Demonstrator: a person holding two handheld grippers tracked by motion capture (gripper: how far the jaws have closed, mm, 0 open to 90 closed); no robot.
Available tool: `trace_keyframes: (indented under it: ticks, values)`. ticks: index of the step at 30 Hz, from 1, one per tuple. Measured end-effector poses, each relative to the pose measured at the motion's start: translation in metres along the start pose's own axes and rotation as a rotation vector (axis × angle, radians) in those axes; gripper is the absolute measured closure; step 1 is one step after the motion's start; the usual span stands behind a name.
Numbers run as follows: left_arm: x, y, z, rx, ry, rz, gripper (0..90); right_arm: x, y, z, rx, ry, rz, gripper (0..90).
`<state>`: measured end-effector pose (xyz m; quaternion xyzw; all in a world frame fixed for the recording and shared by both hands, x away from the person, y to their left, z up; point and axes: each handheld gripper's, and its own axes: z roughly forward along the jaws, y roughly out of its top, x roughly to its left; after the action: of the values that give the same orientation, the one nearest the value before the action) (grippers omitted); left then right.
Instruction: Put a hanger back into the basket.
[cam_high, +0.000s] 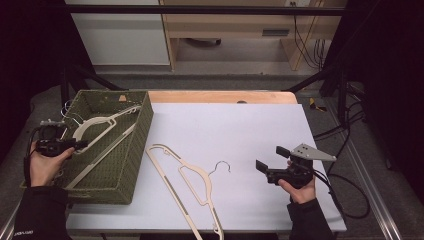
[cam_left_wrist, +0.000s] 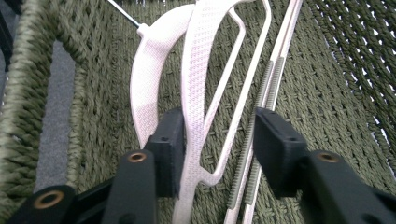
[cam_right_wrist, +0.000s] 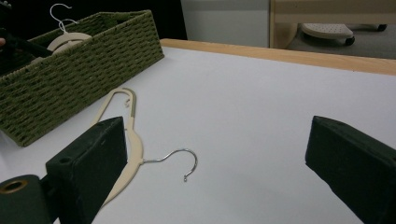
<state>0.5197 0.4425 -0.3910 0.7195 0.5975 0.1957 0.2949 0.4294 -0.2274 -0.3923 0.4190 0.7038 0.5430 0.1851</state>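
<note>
The hanger (cam_high: 102, 131) lies inside the green woven basket (cam_high: 142, 135), right in front of the left gripper (cam_high: 80, 145), with its wire hook toward the basket's far end. In the left gripper view the cream plastic of this hanger (cam_left_wrist: 196, 84) runs up between the two black jaws: one jaw sits against its broad arm, the other stands just beside the ribbed bottom bar, and a gap shows there, so the left gripper (cam_left_wrist: 215, 144) is partly open around the hanger rather than clamped on it. The person's left hand (cam_high: 44, 165) holds that gripper over the near left edge of the basket.

A second hanger (cam_high: 187, 187) lies flat on the white table (cam_high: 240, 125), between the basket and the right gripper (cam_high: 272, 162), its metal hook pointing toward that gripper. In the right gripper view this hanger (cam_right_wrist: 128, 135) lies just past the left jaw, and the right gripper (cam_right_wrist: 215, 158) stands wide open with nothing between its jaws, above bare table.
</note>
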Motion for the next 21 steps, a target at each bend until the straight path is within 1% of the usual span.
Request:
trace_keyframes:
  ticks: [1, 2, 4, 6, 7, 8, 9, 10, 11, 12, 13, 14, 15, 16, 17, 18, 19, 21]
  values:
    - [0.000, 0.000, 0.000, 0.002, 0.002, -0.003, 49.7, 0.000, 0.000, 0.001, 0.002, -0.001, 0.003, 5.9]
    - [0.001, 0.000, 0.000, 0.015, 0.006, 0.008, 48.2, 0.000, -0.001, 0.001, 0.006, 0.004, -0.003, 6.0]
    - [0.002, -0.001, -0.001, 0.012, 0.011, -0.001, 44.9, 0.001, -0.001, 0.001, 0.010, 0.008, 0.004, 6.3]
    - [0.002, 0.000, -0.003, -0.003, 0.015, -0.026, 43.6, 0.001, -0.001, 0.001, 0.012, 0.012, -0.001, 6.2]
    - [0.004, 0.000, -0.005, -0.005, 0.016, -0.027, 42.9, 0.000, -0.001, 0.002, 0.011, 0.011, -0.005, 6.0]
    - [0.004, 0.000, -0.007, -0.021, 0.016, -0.040, 42.4, 0.001, -0.001, 0.002, 0.011, 0.016, -0.001, 5.8]
    - [0.004, 0.000, -0.008, -0.029, 0.018, -0.045, 41.4, 0.001, -0.001, 0.001, 0.010, 0.021, 0.002, 5.6]
    - [0.004, 0.000, -0.011, -0.036, 0.024, -0.036, 38.9, 0.001, -0.001, 0.000, 0.006, 0.027, -0.001, 5.1]
    - [0.002, 0.000, -0.014, -0.057, 0.022, -0.038, 38.9, 0.001, -0.001, 0.000, 0.006, 0.027, -0.001, 5.1]
    - [0.000, 0.000, -0.018, -0.079, 0.013, -0.029, 37.7, 0.001, 0.000, 0.000, -0.001, 0.027, 0.002, 4.6]
    - [-0.002, 0.001, -0.021, -0.093, 0.008, -0.026, 35.4, 0.000, 0.000, -0.001, -0.001, 0.042, -0.010, 4.0]
    - [-0.005, 0.001, -0.023, -0.111, 0.004, -0.024, 33.2, 0.001, 0.000, -0.002, -0.004, 0.046, -0.010, 3.4]
    - [-0.009, 0.001, -0.027, -0.136, -0.007, -0.012, 33.2, 0.001, 0.000, -0.002, -0.004, 0.046, -0.010, 3.4]
    - [-0.015, 0.002, -0.031, -0.164, -0.018, 0.002, 31.2, 0.001, 0.000, -0.002, -0.006, 0.053, -0.013, 3.1]
    - [-0.019, 0.002, -0.033, -0.183, -0.029, 0.006, 28.5, 0.001, 0.000, -0.003, -0.008, 0.058, -0.008, 3.3]
    - [-0.024, 0.003, -0.035, -0.205, -0.044, 0.020, 27.0, 0.001, 0.000, -0.003, -0.007, 0.058, -0.015, 3.5]
    - [-0.029, 0.004, -0.038, -0.219, -0.063, 0.036, 25.1, 0.001, 0.001, -0.004, -0.011, 0.056, -0.014, 3.7]
    - [-0.043, 0.005, -0.043, -0.272, -0.101, 0.048, 21.3, 0.000, 0.002, -0.006, -0.014, 0.049, -0.011, 4.4]
